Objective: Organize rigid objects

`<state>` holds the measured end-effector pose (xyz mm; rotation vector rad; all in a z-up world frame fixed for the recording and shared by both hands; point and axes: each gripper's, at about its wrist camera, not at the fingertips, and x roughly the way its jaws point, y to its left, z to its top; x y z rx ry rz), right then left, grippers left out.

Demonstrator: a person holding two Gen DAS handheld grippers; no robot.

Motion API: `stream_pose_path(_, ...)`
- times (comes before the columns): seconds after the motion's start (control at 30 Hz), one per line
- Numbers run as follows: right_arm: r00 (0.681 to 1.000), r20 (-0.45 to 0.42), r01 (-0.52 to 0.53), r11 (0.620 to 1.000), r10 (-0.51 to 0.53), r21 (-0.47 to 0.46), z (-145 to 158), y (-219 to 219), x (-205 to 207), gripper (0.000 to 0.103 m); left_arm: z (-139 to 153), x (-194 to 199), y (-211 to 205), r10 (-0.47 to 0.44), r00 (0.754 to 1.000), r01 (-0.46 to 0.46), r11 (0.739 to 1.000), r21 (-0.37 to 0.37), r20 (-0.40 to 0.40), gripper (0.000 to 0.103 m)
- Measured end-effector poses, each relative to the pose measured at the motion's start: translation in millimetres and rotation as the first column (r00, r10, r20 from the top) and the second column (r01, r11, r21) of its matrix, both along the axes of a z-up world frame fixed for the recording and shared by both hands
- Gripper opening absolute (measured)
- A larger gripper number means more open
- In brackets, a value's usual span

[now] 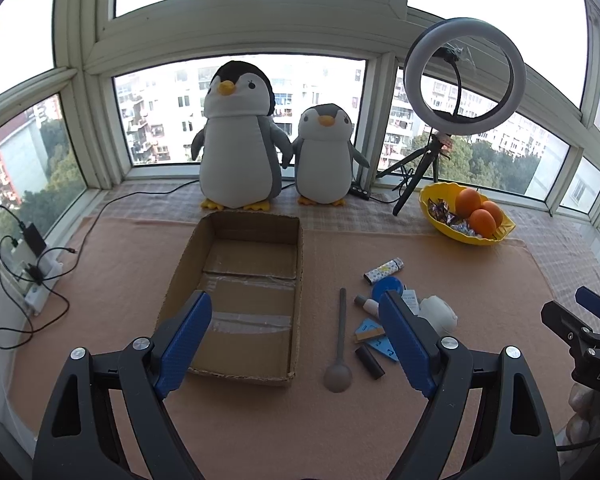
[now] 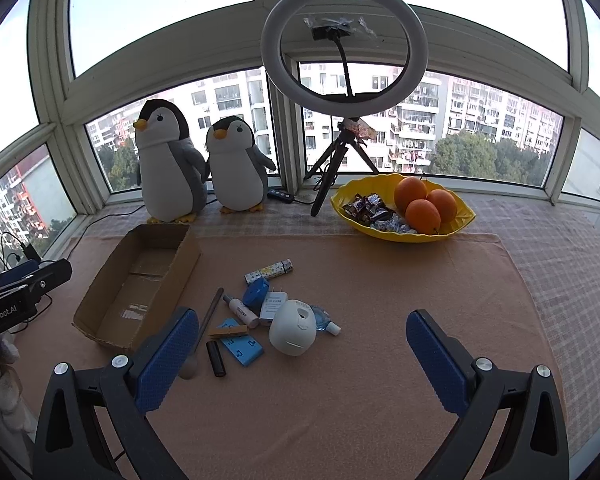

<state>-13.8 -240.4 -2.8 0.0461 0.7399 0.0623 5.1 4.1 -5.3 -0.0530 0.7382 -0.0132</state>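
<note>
Covering the wide sill ahead of both tongs is a peach cloth (image 2: 360, 280), with a checked cloth (image 2: 572, 264) showing beyond its far and right edges, all set in a bay of white-framed windows (image 1: 240, 32) that look out on apartment blocks and trees.

The left gripper (image 1: 296, 336) hangs over the near edge of the cloth with its blue pads spread wide and nothing between them. The right gripper (image 2: 302, 356) is likewise wide apart and empty.

Past the tongs, against the glass, stand a large plush penguin (image 1: 238, 140) and a small plush penguin (image 1: 326, 156) just beside it. A ring light (image 2: 344, 44) on a small tripod rises ahead of the right gripper. Off to the far left of the left gripper lie cables and a charger (image 1: 32, 256).

Between the left gripper's pads and reaching forward sits an open cardboard box (image 1: 236, 292), its bottom bare. Just to the right of the box, in front of the left gripper's right pad and ahead-left of the right gripper, lies the pile of small items (image 2: 268, 312): a grey spoon (image 1: 340, 344), a white rounded gadget (image 2: 294, 326), a blue card, a black stick, a patterned tube (image 2: 268, 270), a small white bottle, all close or touching. Farther ahead to the right, a yellow bowl (image 2: 460, 224) holds three oranges (image 2: 422, 204) and wrapped sweets (image 2: 370, 206).
</note>
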Motion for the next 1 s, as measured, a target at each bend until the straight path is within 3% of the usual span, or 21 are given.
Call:
stream_pose_path(0.67, 1.000, -0.026, -0.003, 1.000, 0.003, 0.023, -7, 2, 8, 0.103, -9, 9, 7, 0.006, 1.000, -0.006, 1.000, 0.002, -0.019, 0.086)
stream_pose_path(1.0, 0.999, -0.043, -0.013, 0.999, 0.015, 0.029, -14, 5, 15, 0.103, -22, 16, 31, 0.049, 0.998, -0.049, 0.999, 0.008, -0.048, 0.086)
